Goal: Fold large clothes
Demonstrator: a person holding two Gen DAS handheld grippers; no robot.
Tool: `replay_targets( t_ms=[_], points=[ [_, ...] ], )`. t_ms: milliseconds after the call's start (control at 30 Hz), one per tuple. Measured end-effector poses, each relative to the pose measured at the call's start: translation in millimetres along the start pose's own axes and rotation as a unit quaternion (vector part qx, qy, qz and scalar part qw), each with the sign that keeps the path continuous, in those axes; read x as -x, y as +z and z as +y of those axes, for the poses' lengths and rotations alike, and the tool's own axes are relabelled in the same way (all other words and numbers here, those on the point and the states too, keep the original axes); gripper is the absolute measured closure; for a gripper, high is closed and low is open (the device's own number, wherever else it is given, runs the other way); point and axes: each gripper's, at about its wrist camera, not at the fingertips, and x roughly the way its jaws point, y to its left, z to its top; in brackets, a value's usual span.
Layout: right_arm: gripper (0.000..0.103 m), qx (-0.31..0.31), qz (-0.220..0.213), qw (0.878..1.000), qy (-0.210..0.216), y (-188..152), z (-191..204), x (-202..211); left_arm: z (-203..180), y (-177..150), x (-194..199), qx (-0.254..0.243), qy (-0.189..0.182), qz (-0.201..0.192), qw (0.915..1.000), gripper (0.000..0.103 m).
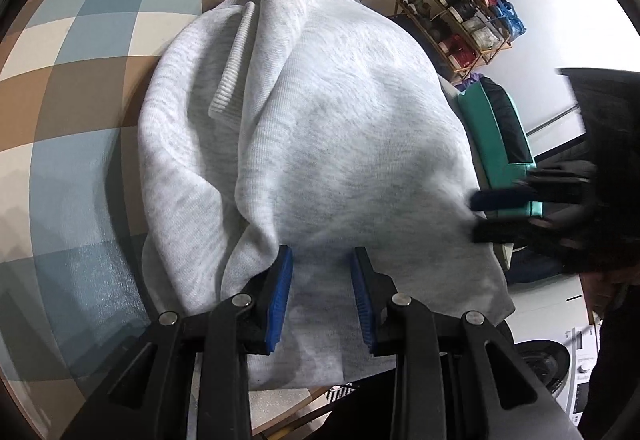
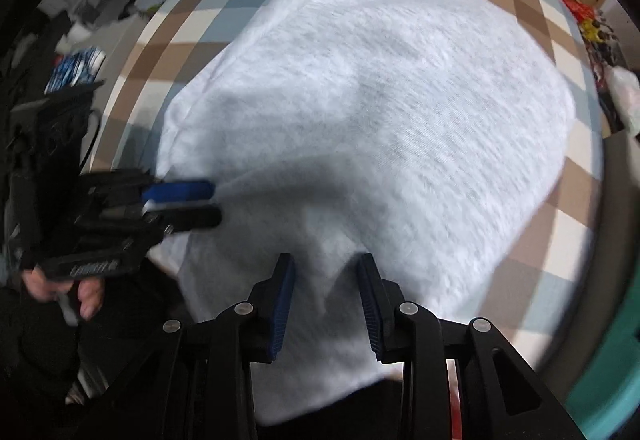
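Checkered tabletop [image 1: 80, 52] has a grey sweatshirt [image 1: 340, 128] bunched up. Left gripper [image 1: 322, 260] and right gripper [image 2: 326, 268] both sit spread apart, fabric between the pads.

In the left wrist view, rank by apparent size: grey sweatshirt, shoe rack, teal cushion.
1. grey sweatshirt, by far largest.
2. shoe rack.
3. teal cushion.
Rack and cushion look similar; the rack stands farther away, so that order is unsure.

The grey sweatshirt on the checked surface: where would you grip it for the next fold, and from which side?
Judging by its pose, grip the grey sweatshirt at its near hem, coming from the person's side. That edge overhangs the checked surface, so jaws can close around it. The ribbed cuff lies folded on top, farther away.
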Motion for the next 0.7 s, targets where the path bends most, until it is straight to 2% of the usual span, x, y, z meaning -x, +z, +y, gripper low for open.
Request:
replay_targets(
  t_ms=[100,133,200,267,367,433,600,700],
  points=[
    [0.071,0.01,0.0,0.998,0.064,-12.8,14.6,24.2,1.5,-0.6,1.3,-0.001,-0.001,0.0,1.0,0.078],
    [0.072,0.02,0.011,0.997,0.069,-18.3,21.9,23.9,1.3,-0.3,1.2,0.0,0.0,0.001,1.0,0.078],
    [0.069,0.034,0.046,0.997,0.055,-29.3,31.8,6.2,0.3,0.0,0.6,0.001,0.0,0.002,1.0,0.078],
    [0.068,0.039,0.053,0.997,0.042,-33.9,36.8,-11.4,-0.2,-0.2,0.1,-0.001,0.002,0.002,1.0,0.079],
    [0.069,0.006,0.062,0.996,0.058,-27.1,31.0,-25.5,-1.1,0.0,-0.4,-0.004,0.004,0.002,1.0,0.079],
    [0.07,0.009,0.063,0.996,0.055,-23.8,32.7,-29.8,-0.6,0.7,-0.6,-0.001,0.003,0.003,1.0,0.079],
    [0.071,-0.002,0.043,0.998,0.054,-24.0,32.4,-31.9,-3.2,2.1,-2.0,-0.001,0.004,0.002,1.0,0.078],
    [0.069,0.003,0.011,0.998,0.066,-47.5,28.3,-25.1,-3.4,0.7,-1.5,-0.005,0.003,0.001,1.0,0.079]
  ],
)
